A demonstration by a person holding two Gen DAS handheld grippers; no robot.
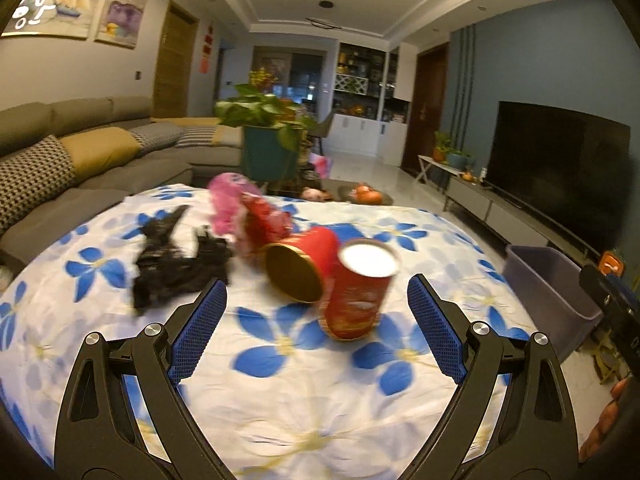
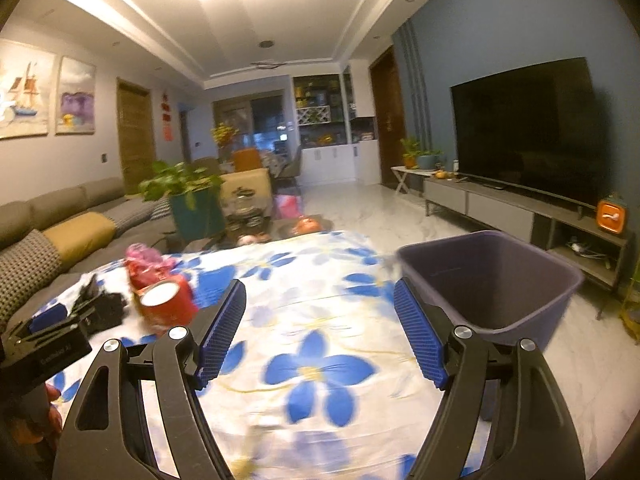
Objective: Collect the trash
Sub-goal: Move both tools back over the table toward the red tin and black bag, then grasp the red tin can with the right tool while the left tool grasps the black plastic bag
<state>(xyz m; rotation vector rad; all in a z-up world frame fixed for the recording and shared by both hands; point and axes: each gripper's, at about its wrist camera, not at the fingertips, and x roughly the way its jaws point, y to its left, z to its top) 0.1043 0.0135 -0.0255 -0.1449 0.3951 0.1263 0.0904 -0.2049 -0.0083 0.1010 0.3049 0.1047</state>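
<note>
On a table with a white cloth printed with blue flowers (image 1: 304, 360) lies a pile of trash. An upright red can with a white lid (image 1: 356, 292) stands nearest, a tipped red can with a gold end (image 1: 304, 264) lies behind it, then red and pink wrappers (image 1: 240, 208) and a crumpled black bag (image 1: 176, 264). My left gripper (image 1: 316, 300) is open and empty, just short of the upright can. My right gripper (image 2: 320, 300) is open and empty over the cloth, with the cans (image 2: 168, 300) to its left. A purple bin (image 2: 492, 280) stands at the table's right edge.
A grey sofa (image 1: 80, 152) runs along the left. A potted plant (image 1: 264, 136) and a low table with fruit stand beyond the table. A TV (image 2: 528, 128) on a low cabinet lines the right wall. The left gripper's body (image 2: 44, 344) shows at the right view's lower left.
</note>
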